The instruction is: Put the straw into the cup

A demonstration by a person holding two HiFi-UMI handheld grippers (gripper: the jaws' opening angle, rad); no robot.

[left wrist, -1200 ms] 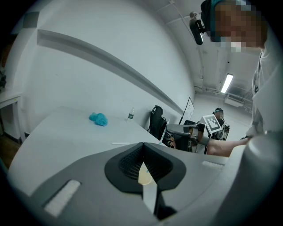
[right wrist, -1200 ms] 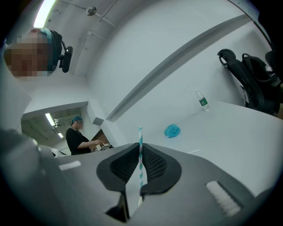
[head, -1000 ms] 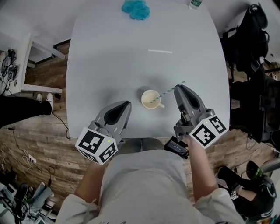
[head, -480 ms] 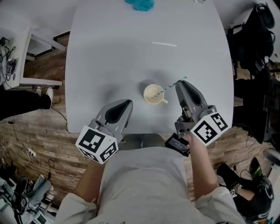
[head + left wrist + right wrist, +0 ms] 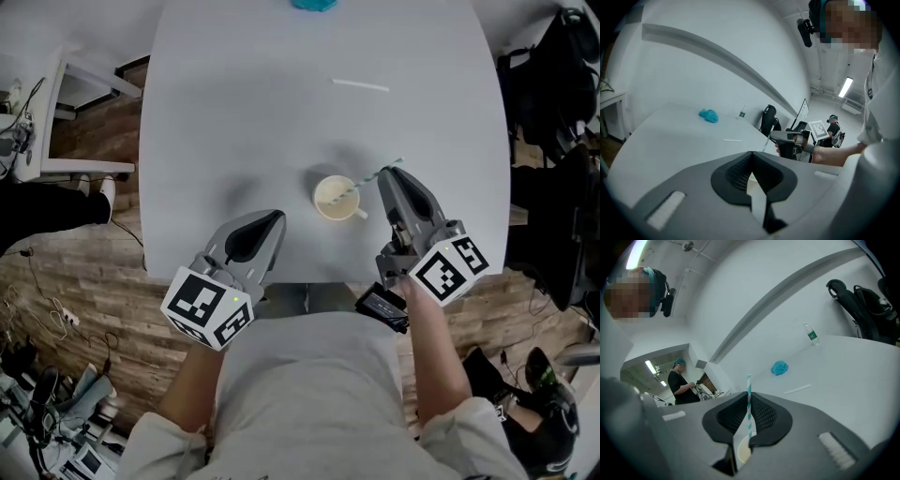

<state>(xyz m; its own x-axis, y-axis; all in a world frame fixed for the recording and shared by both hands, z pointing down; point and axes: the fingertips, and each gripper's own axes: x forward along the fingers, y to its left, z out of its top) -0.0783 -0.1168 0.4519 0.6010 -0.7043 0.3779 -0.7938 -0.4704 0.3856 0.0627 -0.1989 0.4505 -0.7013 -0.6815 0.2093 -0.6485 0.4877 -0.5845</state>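
Observation:
A cream cup [image 5: 330, 201] with a small handle stands near the front edge of the grey table [image 5: 234, 112]. My right gripper [image 5: 384, 174] sits just right of it, shut on a teal-and-white striped straw [image 5: 367, 180]. The straw slants down to the left, and its lower end lies over the cup's mouth. In the right gripper view the straw [image 5: 749, 404] stands upright between the shut jaws of the right gripper [image 5: 748, 397], with the cup [image 5: 742, 453] below. My left gripper [image 5: 276, 218] rests left of the cup, shut on nothing. In its own view the left gripper [image 5: 751, 156] points toward the cup [image 5: 751, 182].
A plain white straw [image 5: 361, 85] lies farther back on the table. A blue crumpled thing [image 5: 314, 4] sits at the far edge, and a small bottle [image 5: 812, 335] stands by it. Black bags and a chair [image 5: 553, 84] crowd the right side. A person [image 5: 682, 383] stands off to the left.
The right gripper has edged a little closer to the cup, still holding the straw with its lower end at the cup. The left gripper has stayed put. The head view has shifted slightly.

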